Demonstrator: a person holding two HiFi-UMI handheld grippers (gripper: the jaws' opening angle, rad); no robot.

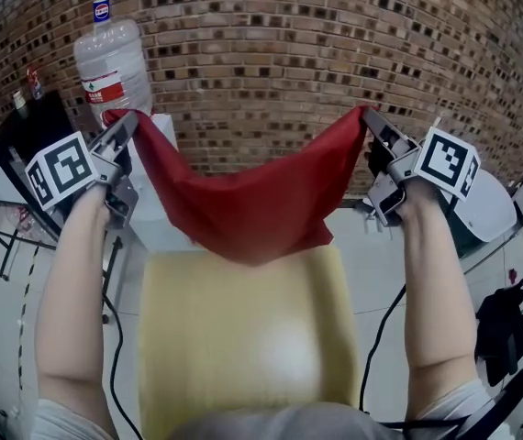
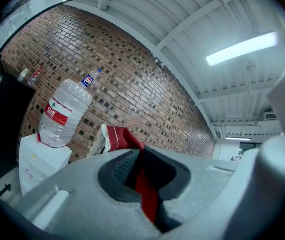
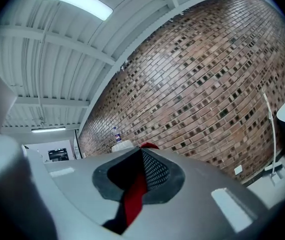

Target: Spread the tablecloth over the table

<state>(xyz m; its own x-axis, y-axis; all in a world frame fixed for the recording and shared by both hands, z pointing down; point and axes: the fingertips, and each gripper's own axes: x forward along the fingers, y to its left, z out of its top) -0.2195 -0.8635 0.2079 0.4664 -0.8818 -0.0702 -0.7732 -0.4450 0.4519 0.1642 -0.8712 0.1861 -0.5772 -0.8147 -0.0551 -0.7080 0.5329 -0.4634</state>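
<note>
A red tablecloth (image 1: 243,204) hangs in a sagging swag between my two grippers, held up in front of the brick wall. My left gripper (image 1: 131,122) is shut on the tablecloth's left corner, and my right gripper (image 1: 369,117) is shut on its right corner. The cloth's lowest fold dips over the far edge of the pale yellow table (image 1: 243,337). In the left gripper view a strip of red tablecloth (image 2: 146,191) is pinched between the jaws of the left gripper (image 2: 132,156), with a lace-edged corner poking out. The right gripper view shows red tablecloth (image 3: 134,199) clamped in the right gripper (image 3: 141,158).
A water dispenser with a large clear bottle (image 1: 113,62) stands against the brick wall (image 1: 289,53) at the left. A black cabinet (image 1: 32,131) is further left. A white round thing (image 1: 486,204) and a black chair (image 1: 509,328) stand at the right. Cables lie on the floor.
</note>
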